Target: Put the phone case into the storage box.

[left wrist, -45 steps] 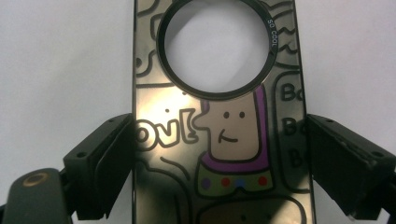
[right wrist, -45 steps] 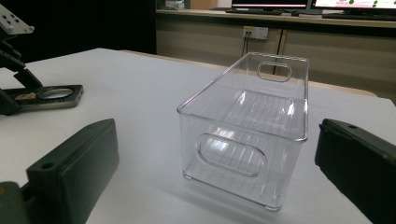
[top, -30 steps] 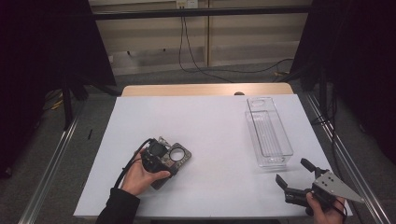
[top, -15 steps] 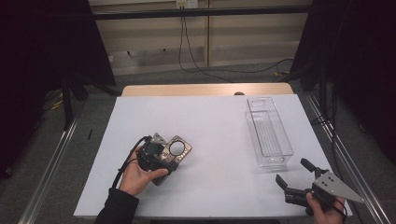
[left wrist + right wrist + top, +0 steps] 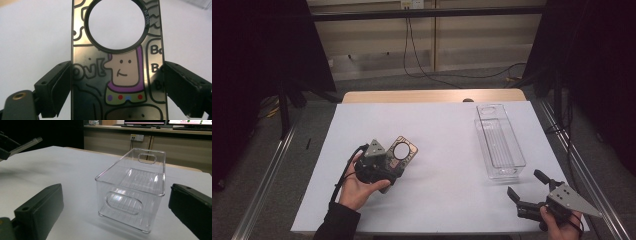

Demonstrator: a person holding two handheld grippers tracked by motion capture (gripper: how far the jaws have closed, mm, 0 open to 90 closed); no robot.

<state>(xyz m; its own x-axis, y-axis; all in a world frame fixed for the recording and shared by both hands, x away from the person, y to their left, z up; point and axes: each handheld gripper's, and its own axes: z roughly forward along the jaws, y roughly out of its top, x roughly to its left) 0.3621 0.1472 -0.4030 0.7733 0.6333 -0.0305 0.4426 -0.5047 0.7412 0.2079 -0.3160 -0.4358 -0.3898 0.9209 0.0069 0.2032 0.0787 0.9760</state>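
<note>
My left gripper (image 5: 384,165) is black, with a grey three-cornered plate on top and a black cable trailing by my dark sleeve (image 5: 334,222). My right gripper (image 5: 528,186) carries the same grey plate. Its blocky black jaws have small screw holes.

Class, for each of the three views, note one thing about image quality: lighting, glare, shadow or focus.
High view: dark surroundings, evenly lit white table, clear bin faint against it. Left gripper view: phone case sharp, its glossy surface showing dull reflections, the table behind washed out. Right gripper view: the bin sharp with bright rim highlights and a soft shadow beneath; near jaws slightly blurred.
</note>
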